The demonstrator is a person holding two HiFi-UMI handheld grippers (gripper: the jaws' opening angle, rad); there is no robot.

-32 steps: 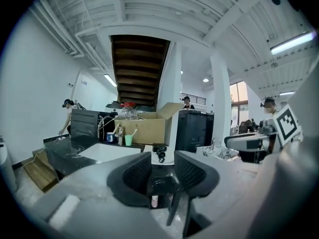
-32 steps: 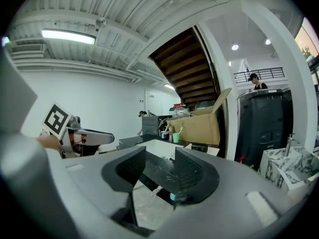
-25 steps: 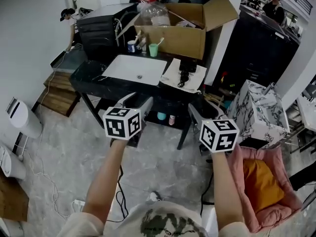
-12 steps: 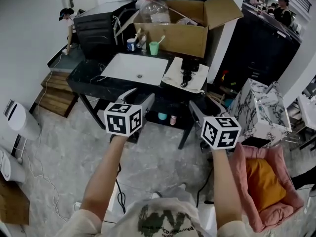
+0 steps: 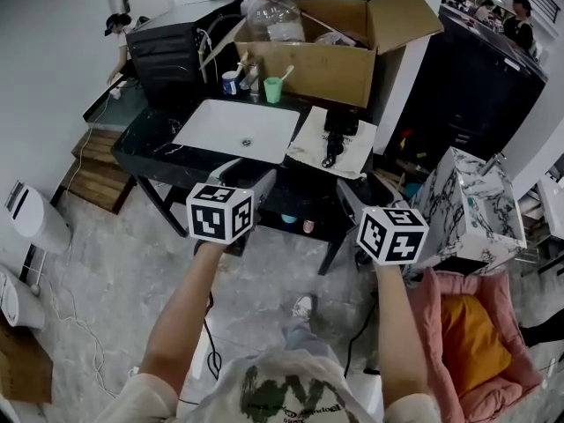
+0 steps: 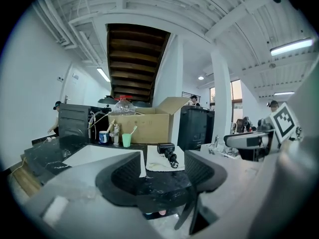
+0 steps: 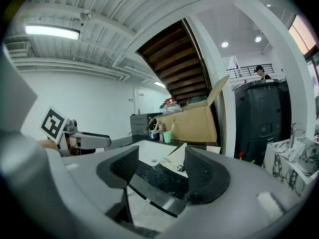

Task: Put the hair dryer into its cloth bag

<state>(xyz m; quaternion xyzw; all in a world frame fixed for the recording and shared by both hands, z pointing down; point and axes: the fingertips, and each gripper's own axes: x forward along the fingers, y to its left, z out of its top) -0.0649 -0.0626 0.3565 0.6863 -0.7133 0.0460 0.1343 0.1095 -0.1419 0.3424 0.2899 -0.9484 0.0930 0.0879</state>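
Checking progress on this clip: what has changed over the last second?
The person has stepped toward the table, a shoe now showing below. The left gripper and right gripper came forward too, jaws just opening wider, nothing between them. The hair dryer stays on its cloth bag, untouched.

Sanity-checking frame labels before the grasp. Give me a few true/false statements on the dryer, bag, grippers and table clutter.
1. The hair dryer lies on top of the cloth bag. True.
2. Both grippers are shut on something. False: the left gripper and the right gripper have just been opening, and nothing is between their jaws.
3. A green cup stands in front of the cardboard box. True.
4. The cardboard box is closed. False: its flaps stand open.
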